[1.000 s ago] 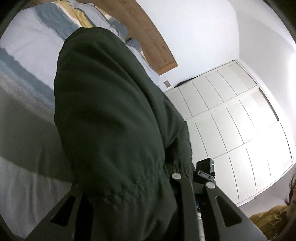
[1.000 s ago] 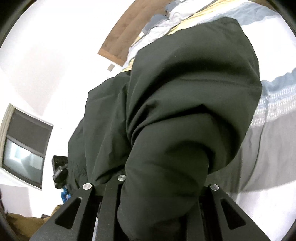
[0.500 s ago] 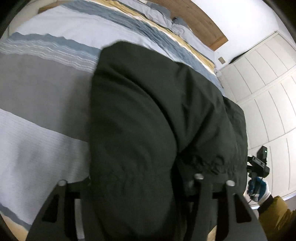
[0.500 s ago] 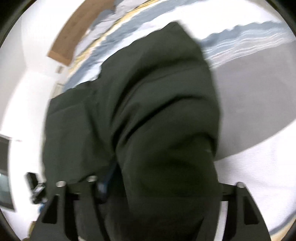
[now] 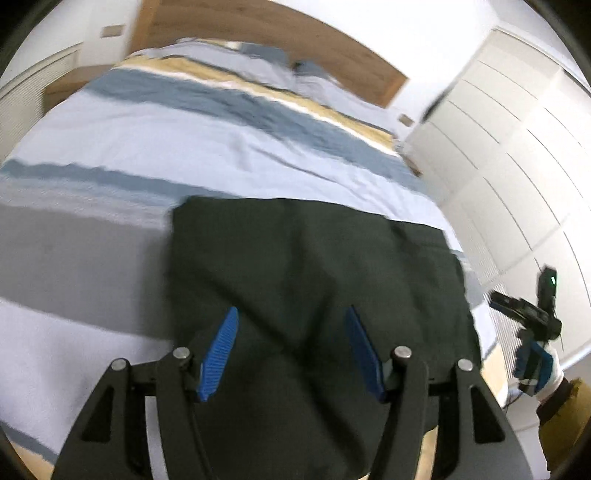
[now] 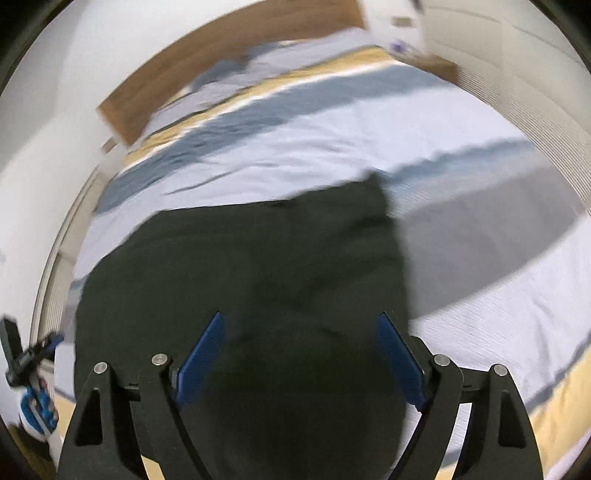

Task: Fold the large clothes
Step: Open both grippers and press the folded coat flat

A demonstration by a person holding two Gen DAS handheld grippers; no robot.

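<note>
A dark green garment [image 5: 314, 280] lies spread on the bed [image 5: 110, 266], directly below and ahead of both hand-held grippers. In the left wrist view the left hand-held gripper [image 5: 291, 350] hangs over the near part of the cloth with its blue pads [image 5: 218, 350] well apart; its jaws are opening, and the fabric lies beneath the gap with neither pad pressing on it. In the right wrist view the right hand-held gripper [image 6: 301, 354] stands wider still, its jaws opening too, and a rounded bulge of the garment [image 6: 258, 266] rises in the gap between the pads [image 6: 400, 363], which do not clamp it. The far edge of the garment runs straight across the striped bedspread [image 6: 314, 147], beyond the fingertips. Farther ahead are pillows [image 5: 236, 62] against a wooden headboard [image 5: 295, 33]. To the right of the left hand-held gripper stands a white wardrobe [image 5: 517, 166], with a gloved hand [image 5: 539, 369] near it. No container shows in either view.
</note>
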